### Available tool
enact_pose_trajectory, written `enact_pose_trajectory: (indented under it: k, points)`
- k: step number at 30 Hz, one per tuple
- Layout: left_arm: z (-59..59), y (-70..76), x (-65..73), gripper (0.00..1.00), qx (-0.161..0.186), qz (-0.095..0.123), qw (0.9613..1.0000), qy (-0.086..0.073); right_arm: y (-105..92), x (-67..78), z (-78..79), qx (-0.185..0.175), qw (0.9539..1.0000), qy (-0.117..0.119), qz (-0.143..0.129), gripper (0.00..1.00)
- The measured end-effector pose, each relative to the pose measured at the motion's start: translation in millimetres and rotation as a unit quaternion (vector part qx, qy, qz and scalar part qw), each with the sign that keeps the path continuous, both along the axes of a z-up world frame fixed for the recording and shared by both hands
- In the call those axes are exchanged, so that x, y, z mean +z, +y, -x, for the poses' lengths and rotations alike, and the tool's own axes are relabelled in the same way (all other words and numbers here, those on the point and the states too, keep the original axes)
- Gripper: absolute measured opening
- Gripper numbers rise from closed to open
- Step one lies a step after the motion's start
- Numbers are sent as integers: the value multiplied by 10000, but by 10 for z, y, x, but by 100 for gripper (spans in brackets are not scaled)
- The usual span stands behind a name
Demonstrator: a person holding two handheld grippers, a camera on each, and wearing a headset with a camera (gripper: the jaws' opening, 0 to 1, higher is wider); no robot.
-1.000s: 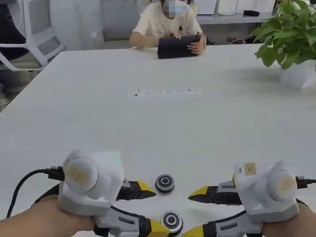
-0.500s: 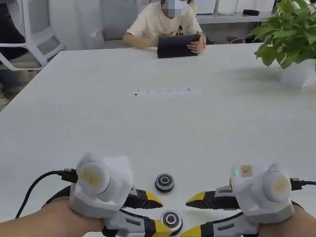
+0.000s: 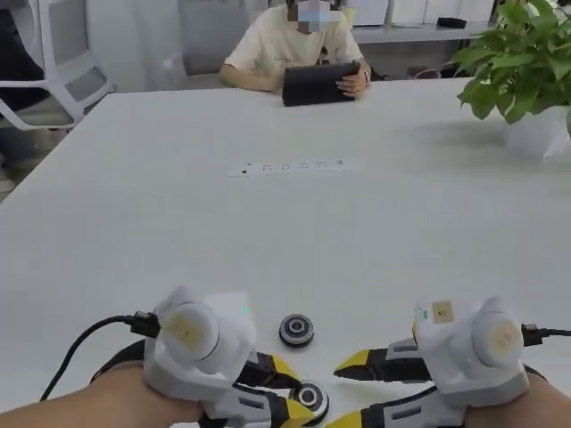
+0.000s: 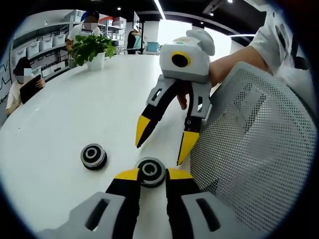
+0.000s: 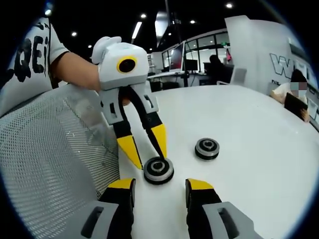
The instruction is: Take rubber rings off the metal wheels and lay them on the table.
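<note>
Two metal wheels with black rubber rings lie flat on the white table (image 3: 268, 250). The near wheel (image 3: 311, 398) (image 4: 150, 171) (image 5: 158, 170) sits between the yellow tips of my left gripper (image 3: 294, 390) (image 4: 152, 175) (image 5: 148, 155), whose jaws press against its sides. The far wheel (image 3: 296, 330) (image 4: 93, 156) (image 5: 207, 148) lies free a little beyond. My right gripper (image 3: 341, 392) (image 4: 162, 149) (image 5: 160, 185) faces the near wheel from the other side, open, its tips just short of the wheel and holding nothing.
A white power strip (image 3: 287, 166) lies mid-table. A potted plant (image 3: 522, 62) stands at the far right. A person with a tablet (image 3: 317, 83) sits at the far edge. A mesh chair back (image 4: 249, 139) is close behind the grippers.
My left gripper has slid right to the near wheel, and its jaws have narrowed onto it. The right gripper has barely shifted. Both wheels stay in place.
</note>
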State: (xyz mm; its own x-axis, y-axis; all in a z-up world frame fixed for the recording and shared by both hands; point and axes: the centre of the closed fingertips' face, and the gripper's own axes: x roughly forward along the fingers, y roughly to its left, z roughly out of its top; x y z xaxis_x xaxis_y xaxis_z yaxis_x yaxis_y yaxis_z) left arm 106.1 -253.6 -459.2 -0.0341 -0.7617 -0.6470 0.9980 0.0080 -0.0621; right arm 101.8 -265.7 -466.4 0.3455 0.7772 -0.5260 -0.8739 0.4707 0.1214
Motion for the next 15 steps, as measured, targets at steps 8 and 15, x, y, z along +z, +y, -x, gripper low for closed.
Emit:
enact_pose_trajectory:
  k: [8,15]
  points:
    - [-27,-8,-3,9,34,-8,9998,-174,-7,-22,20,-4,10000,31,20,38]
    - [-18,-7,-10,9,-77,-18,9992,-395,-13,-30,8,-86,9999,88,-65,36]
